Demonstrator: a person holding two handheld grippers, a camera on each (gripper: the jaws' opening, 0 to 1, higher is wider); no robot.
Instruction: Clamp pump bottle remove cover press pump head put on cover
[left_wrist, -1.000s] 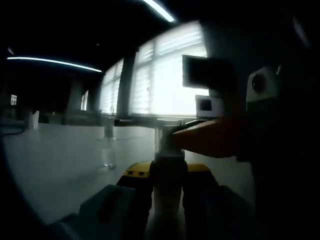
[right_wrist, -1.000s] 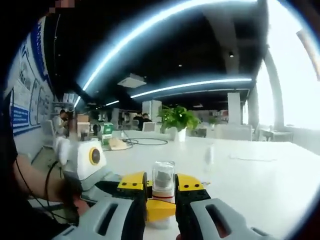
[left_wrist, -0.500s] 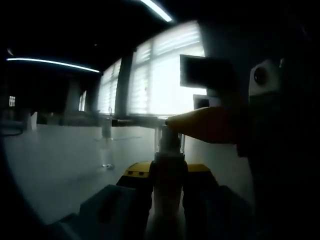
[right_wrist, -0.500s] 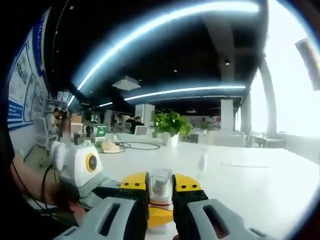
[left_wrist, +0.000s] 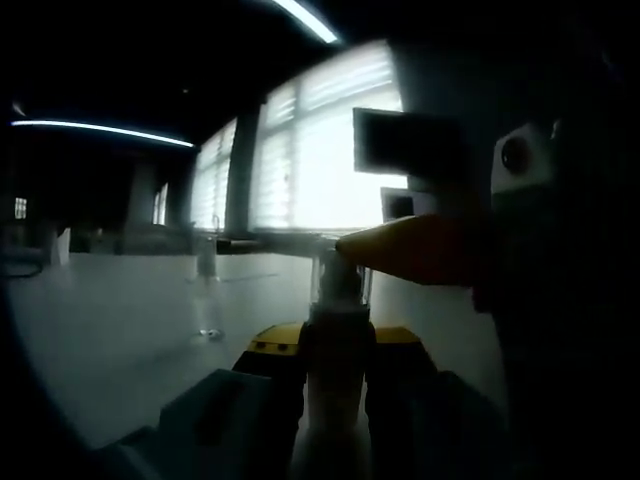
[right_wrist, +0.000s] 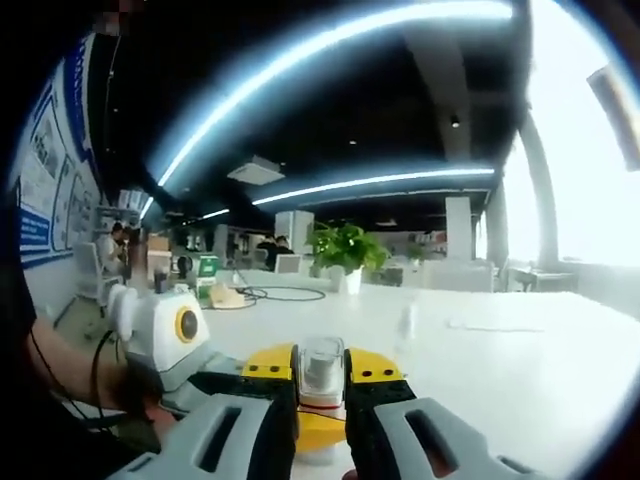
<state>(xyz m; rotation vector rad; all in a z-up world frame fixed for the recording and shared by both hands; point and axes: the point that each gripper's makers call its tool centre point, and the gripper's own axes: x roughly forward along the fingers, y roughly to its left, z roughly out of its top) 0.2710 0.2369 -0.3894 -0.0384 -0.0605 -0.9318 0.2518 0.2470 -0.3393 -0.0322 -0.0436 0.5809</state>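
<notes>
The pump bottle (left_wrist: 335, 385) stands upright between the yellow-tipped jaws of the left gripper (left_wrist: 335, 350), clenched around its body at the 6 o'clock edge of the left gripper view. Its neck and pump head rise just above the jaw tips, under a clear cover (left_wrist: 338, 275) that looks pale against the bright windows (left_wrist: 310, 150). The right gripper (left_wrist: 420, 250) reaches in from 3 o'clock in that view, its orange-yellow jaw lying level against the cover.

In the right gripper view the clear cover (right_wrist: 321, 365) sits between the yellow jaw tips of the right gripper (right_wrist: 321, 368), at about 6 o'clock, with the grey pump head visible inside it. The jaws stand close on both sides of the cover, grasping it. Below them a yellow part of the left gripper (right_wrist: 318, 425) shows, and its white body lies toward 8 o'clock, held by a hand (right_wrist: 135, 385).

The bottle is above a white table (right_wrist: 500, 370) that spreads toward 3 o'clock. A small clear bottle (right_wrist: 405, 320) stands farther off on it, toward 1 o'clock from the grippers. A potted plant (right_wrist: 345, 250) stands at the far side, near 12 o'clock, and cables (right_wrist: 275, 293) lie toward 11 o'clock. Long ceiling lights (right_wrist: 330, 40) arc overhead.
</notes>
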